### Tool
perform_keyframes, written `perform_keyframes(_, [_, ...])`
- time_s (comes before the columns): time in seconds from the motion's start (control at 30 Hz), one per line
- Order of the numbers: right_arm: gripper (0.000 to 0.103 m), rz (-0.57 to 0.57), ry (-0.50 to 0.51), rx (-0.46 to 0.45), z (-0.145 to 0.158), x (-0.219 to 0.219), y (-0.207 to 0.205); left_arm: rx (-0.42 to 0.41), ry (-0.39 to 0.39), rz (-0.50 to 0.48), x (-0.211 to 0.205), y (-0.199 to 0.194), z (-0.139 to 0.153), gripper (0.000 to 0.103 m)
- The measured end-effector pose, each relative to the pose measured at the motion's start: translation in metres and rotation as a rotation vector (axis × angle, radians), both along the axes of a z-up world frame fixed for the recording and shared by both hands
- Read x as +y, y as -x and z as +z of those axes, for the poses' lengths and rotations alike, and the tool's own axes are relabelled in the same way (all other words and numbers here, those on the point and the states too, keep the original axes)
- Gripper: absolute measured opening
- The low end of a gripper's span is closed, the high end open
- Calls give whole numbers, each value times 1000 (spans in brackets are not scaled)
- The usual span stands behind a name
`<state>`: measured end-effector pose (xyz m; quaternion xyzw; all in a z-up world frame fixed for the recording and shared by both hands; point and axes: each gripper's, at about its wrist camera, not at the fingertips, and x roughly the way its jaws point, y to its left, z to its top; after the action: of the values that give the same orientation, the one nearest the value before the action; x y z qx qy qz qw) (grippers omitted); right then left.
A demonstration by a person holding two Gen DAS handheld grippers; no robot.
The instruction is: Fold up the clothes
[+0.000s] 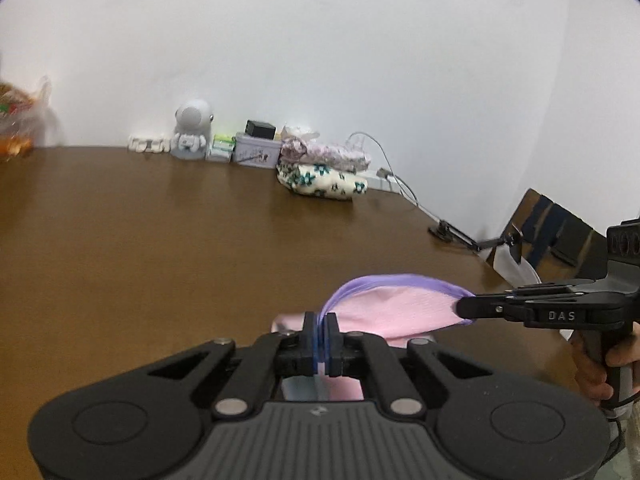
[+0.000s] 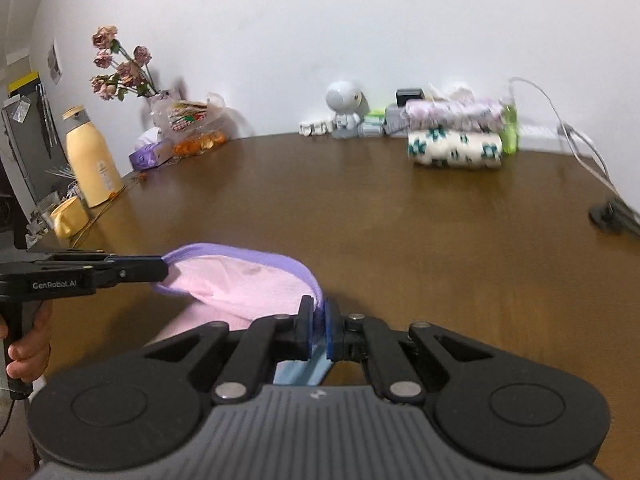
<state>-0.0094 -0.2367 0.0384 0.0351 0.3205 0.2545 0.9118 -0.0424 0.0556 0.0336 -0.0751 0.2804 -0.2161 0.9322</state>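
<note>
The pink garment with purple trim (image 1: 394, 312) hangs over the near edge of the brown table (image 1: 200, 240), pinched at both ends: left gripper (image 1: 321, 322) and right gripper (image 2: 316, 312) each clamped on the trim. One handle reads "GenRobot.AI", the other "DAS". Behind the garment, by the wall, a stack of folded clothes (image 2: 456, 136), and a plastic bag (image 2: 192, 118) with snacks inside.

Soft even light, fisheye-warped, blurry.
</note>
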Motion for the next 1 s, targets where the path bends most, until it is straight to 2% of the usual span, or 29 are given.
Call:
perform_keyframes(0.07, [8,20,13,18,-9,2,19,38,-9,6,2,11,-13,5])
perform_keyframes(0.13, [14,51,55,43,-18,7,38,74,-14,-15,5,23,-20,13])
perform_keyframes(0.2, [32,63,70,44,-19,6,56,63,-6,-60,10,40,-19,23])
perform_keyframes(0.23, [49,60,65,35,-18,4,64,42,9,-73,14,49,-15,37])
perform_keyframes(0.27, [51,45,50,23,-14,1,72,12,27,-77,16,54,-9,50])
perform_keyframes(0.33, [51,21,-16,6,-4,-6,82,-51,65,-82,19,63,6,56])
perform_keyframes(0.43, [51,21,-113,-47,8,-2,82,-51,51,-67,1,45,14,56])
perform_keyframes(0.5, [51,-12,-111,-73,8,12,70,-1,-2,-7,-24,25,8,50])
perform_keyframes(0.57, [51,-86,-60,-51,-1,31,54,51,-50,0,-42,14,-2,28])
perform_keyframes(0.6, [51,-111,-35,-39,-6,38,49,72,-64,-7,-47,13,-7,26])
perform_keyframes(0.73, [54,-109,53,-36,-26,55,54,84,-91,2,-51,28,-19,26])
perform_keyframes(0.83, [63,-121,51,-8,-39,50,60,84,-118,10,-55,39,-20,29])
perform_keyframes(0.9, [64,-143,31,12,-41,43,63,69,-130,13,-54,48,-17,31])
perform_keyframes(1.0, [64,-145,17,-10,-33,37,69,32,-81,63,-39,58,-11,54])
